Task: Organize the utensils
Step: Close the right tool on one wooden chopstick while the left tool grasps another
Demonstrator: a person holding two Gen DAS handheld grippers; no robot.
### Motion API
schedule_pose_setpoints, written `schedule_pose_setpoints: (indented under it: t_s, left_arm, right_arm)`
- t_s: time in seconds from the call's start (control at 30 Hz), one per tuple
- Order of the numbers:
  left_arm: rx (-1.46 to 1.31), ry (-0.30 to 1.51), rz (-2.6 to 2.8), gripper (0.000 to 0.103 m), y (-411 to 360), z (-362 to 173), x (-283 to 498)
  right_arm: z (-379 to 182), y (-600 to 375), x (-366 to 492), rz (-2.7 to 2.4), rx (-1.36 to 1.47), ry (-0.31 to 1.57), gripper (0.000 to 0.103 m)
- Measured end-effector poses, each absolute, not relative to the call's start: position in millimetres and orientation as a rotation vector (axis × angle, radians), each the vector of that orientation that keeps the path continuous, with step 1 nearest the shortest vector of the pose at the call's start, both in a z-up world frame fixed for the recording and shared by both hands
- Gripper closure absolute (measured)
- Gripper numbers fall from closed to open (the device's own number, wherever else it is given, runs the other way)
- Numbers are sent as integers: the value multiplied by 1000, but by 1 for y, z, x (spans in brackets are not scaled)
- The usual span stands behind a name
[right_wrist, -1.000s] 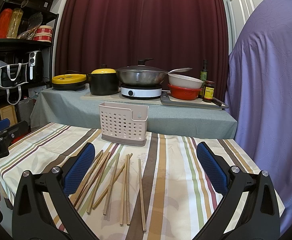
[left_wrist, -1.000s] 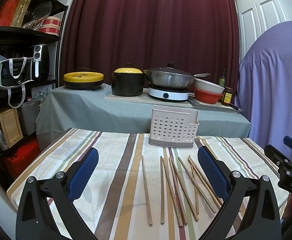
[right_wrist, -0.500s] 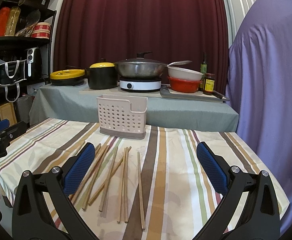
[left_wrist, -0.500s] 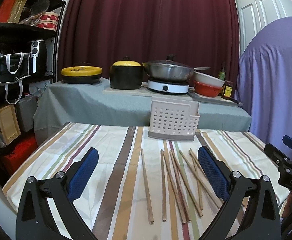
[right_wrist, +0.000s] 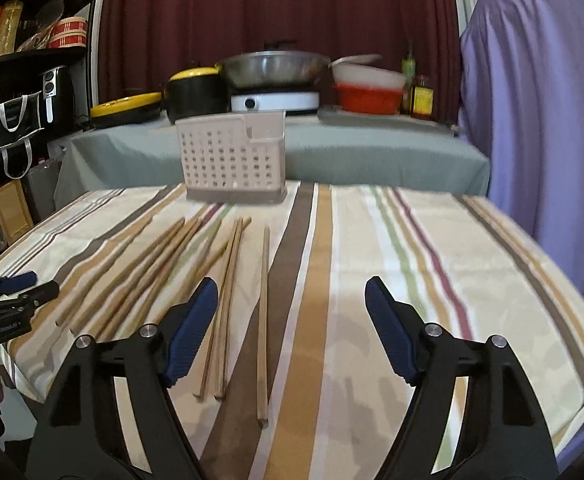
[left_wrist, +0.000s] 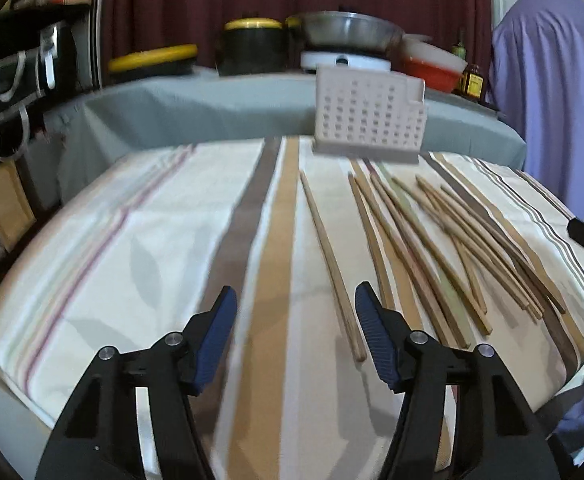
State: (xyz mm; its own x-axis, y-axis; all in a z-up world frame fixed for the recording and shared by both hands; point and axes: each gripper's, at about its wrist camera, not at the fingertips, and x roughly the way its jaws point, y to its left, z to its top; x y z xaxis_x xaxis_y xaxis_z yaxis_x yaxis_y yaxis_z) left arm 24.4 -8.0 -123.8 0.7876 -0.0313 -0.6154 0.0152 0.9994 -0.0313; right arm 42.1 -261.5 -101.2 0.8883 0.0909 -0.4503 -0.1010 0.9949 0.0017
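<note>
Left gripper (left_wrist: 296, 312) low over the striped tablecloth (left_wrist: 163, 248), jaws just been narrowing to a middling gap, nothing but cloth between the blue pads. Lone chopstick (left_wrist: 328, 256) lying just beside the right-hand pad at 1 o'clock, running away toward 12, apart from the rest. Spread of chopsticks (left_wrist: 432, 248) fanned out at 2 o'clock, several overlapping, all flat on the cloth. Perforated utensil holder (left_wrist: 368, 120) upright at 12 o'clock at the far table edge, blurred. Right gripper (right_wrist: 292, 312) likewise low, jaws also just been closing in but still fairly wide, gripping nothing. From the right wrist view, same lone chopstick (right_wrist: 263, 312) passing between the pads nearer the left one, untouched as far as can be told; other chopsticks (right_wrist: 151, 276) fanned toward 10 o'clock, holder (right_wrist: 231, 156) at 11 o'clock. Pots and a wok (right_wrist: 275, 68) on the grey-covered counter beyond.
</note>
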Motion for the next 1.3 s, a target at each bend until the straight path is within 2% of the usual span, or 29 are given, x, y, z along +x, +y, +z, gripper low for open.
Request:
schedule_pose_setpoints:
  t_s: [0.07,0.2,0.33,0.47,0.73,0.93,1.13,1.17,1.23,1.3]
  left_arm:
    - [-27,670,-42,45,-11,-128,24]
    - [-4,676,-57,48,-19,-134,25]
    - [7,692,-67,59,-22,-140,27]
    - [39,677,-55,63,-27,-142,26]
    - [66,657,-77,85,-34,-142,20]
    - [71,654,-74,86,-36,-142,20]
    - [75,649,-66,86,-38,-143,18]
    - [76,648,-65,86,-38,-143,18]
    - [74,647,-63,93,-38,-143,17]
    - [62,649,-68,95,-36,-142,17]
  right_arm:
    - [-108,-260,45,114,-31,485,38]
    - [-119,-259,49,136,-30,511,42]
    - [-126,-258,50,156,-25,532,45]
    - [-133,-257,48,171,-32,548,48]
    - [-145,-259,44,189,-20,582,62]
    - [-149,-260,32,199,-31,585,72]
    - [-153,-260,27,211,-33,591,96]
    - [-153,-260,26,213,-26,592,97]
    - [-153,-261,25,213,-23,591,97]
    - [-151,-260,24,213,-27,585,97]
